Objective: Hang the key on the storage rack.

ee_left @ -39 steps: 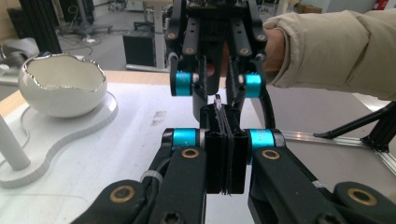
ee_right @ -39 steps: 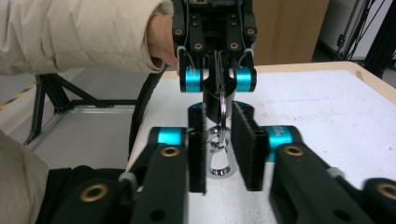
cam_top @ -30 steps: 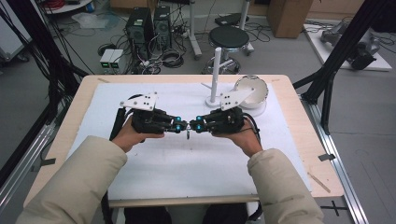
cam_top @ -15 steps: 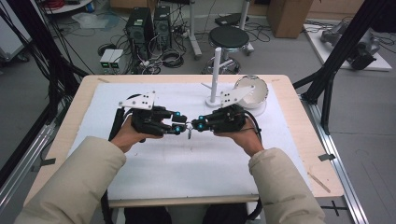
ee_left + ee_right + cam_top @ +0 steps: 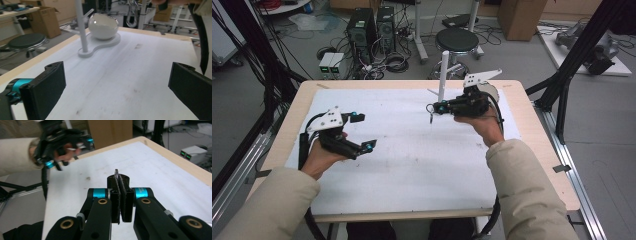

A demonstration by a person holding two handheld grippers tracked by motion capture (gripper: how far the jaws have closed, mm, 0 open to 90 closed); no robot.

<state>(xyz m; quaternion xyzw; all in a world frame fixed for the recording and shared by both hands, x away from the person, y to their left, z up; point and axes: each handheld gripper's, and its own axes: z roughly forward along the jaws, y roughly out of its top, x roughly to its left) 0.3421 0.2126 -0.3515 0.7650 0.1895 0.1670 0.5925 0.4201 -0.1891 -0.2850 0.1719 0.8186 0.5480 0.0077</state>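
Right gripper (image 5: 432, 108) clenched on a small metal hook (image 5: 431, 119), raised beside the white stand (image 5: 442, 70); left gripper (image 5: 363, 132) released, jaws wide, above the desk (image 5: 412, 165).

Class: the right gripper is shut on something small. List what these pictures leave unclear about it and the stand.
- Small metal item in the right gripper: right gripper view, pads cover all but a sliver; high view, too small.
- White stand: left gripper view, post top cut off by the upper edge.
- White bowl: its inside faces away.
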